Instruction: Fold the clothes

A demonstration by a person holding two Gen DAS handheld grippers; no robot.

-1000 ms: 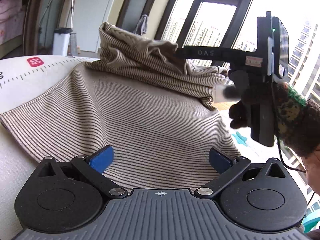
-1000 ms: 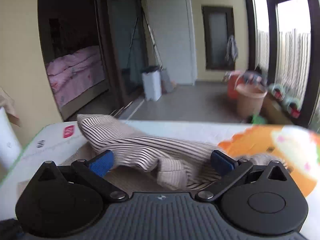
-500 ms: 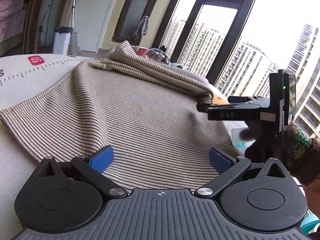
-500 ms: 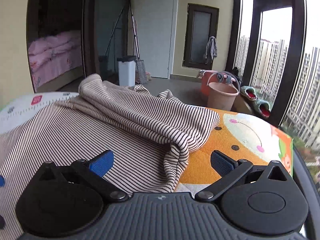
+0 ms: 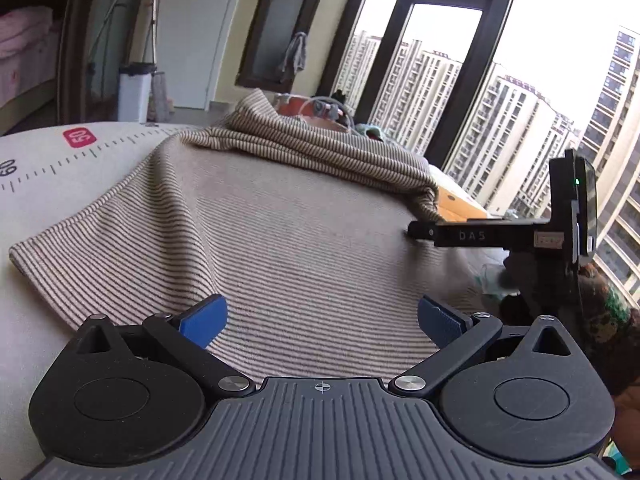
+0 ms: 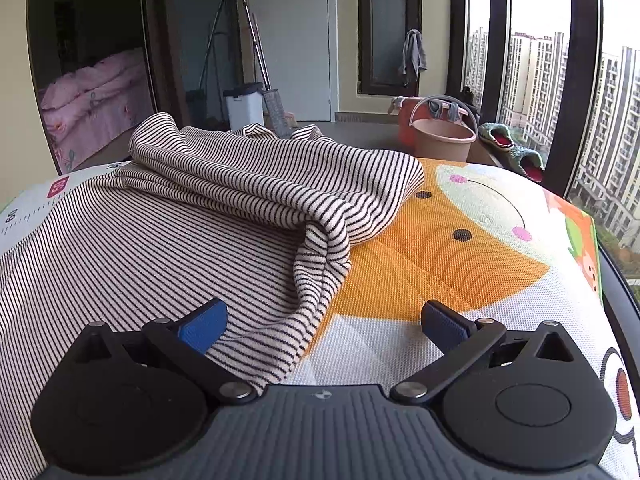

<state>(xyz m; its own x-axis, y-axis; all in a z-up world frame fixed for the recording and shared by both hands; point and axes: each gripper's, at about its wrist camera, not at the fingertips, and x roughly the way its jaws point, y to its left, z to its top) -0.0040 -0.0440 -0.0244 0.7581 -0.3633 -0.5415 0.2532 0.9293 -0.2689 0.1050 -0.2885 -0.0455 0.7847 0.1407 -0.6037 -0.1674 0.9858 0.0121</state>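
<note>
Left gripper (image 5: 322, 316) is hovering low over the striped garment (image 5: 280, 240), jaws spread wide and holding nothing, the cloth lying flat right under and between the blue pads (image 5: 204, 320) and running off toward 12 o'clock. The garment is lying across the play mat (image 5: 52, 164), its far part doubled back into a bunched fold at 12 to 1 o'clock. Over at 3 o'clock in the left view, the right gripper (image 5: 416, 232) is poking in sideways, its tip sitting just at the garment's near right edge. Switching to the right wrist view: right gripper (image 6: 322, 322) is also gaping wide, gripping nothing. The garment (image 6: 160, 248) is filling everything from 9 to 12 o'clock, its folded edge draping down to the left pad (image 6: 202, 326), while the right pad is hanging over bare orange mat (image 6: 440, 264). A pink bucket (image 6: 442, 138) is standing beyond the mat at 1 o'clock
</note>
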